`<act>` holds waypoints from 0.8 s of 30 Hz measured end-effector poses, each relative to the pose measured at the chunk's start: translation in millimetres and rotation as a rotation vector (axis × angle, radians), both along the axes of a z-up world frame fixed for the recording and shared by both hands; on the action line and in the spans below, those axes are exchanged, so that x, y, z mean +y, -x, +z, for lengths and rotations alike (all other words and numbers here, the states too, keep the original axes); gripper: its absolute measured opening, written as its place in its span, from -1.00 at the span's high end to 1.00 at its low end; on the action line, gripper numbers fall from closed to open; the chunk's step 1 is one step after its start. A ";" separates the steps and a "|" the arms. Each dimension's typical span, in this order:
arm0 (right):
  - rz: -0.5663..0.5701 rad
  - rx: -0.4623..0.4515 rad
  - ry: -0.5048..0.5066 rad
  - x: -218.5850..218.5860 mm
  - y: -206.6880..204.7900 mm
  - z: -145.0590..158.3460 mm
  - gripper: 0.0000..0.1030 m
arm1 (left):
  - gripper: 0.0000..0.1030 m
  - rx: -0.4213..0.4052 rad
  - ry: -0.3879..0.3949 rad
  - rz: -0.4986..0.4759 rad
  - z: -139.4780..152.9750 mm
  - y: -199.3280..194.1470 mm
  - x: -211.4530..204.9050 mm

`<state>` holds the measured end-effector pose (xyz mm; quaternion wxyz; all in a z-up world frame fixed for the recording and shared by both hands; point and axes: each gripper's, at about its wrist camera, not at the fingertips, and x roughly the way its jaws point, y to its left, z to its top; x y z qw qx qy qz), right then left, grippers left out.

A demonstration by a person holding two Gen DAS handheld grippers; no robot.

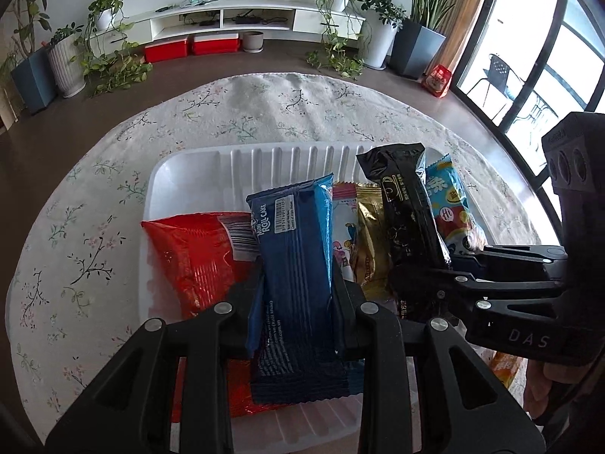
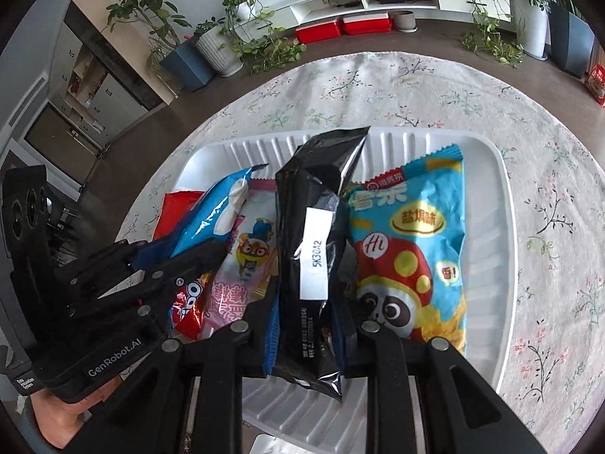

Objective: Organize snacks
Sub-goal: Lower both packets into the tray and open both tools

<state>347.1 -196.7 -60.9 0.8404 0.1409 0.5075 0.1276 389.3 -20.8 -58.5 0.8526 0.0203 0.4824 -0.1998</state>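
1. The left hand-held gripper clamps a blue roll cake packet, long axis pointing away, over the white tray.
2. The right hand-held gripper pinches a black packet beside it, above the panda snack.

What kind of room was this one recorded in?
Most likely a home living room: a low white media console under a wall screen, potted houseplants along the wall, and a floral tablecloth under the white snack tray.

Light: bright daylight from the window
Glare: window blown out; sheen on black wrapper
Edges: strong fisheye bending, dark corners
Focus: sharp
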 end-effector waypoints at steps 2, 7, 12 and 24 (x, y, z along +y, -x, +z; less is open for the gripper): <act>-0.009 0.014 -0.028 -3.6 -0.5 -4.5 0.51 | 0.48 0.004 -0.002 -0.003 -3.9 1.2 -1.0; -0.005 0.001 -0.039 -4.6 1.1 -7.8 0.53 | 0.49 0.007 -0.015 -0.008 -12.1 0.0 -6.8; -0.008 -0.002 -0.026 -2.4 4.2 -6.3 0.54 | 0.46 -0.003 -0.004 -0.001 -11.4 1.9 -5.7; -0.003 -0.056 0.008 3.0 13.9 15.1 0.10 | 0.07 -0.034 0.024 0.030 2.0 9.2 -1.5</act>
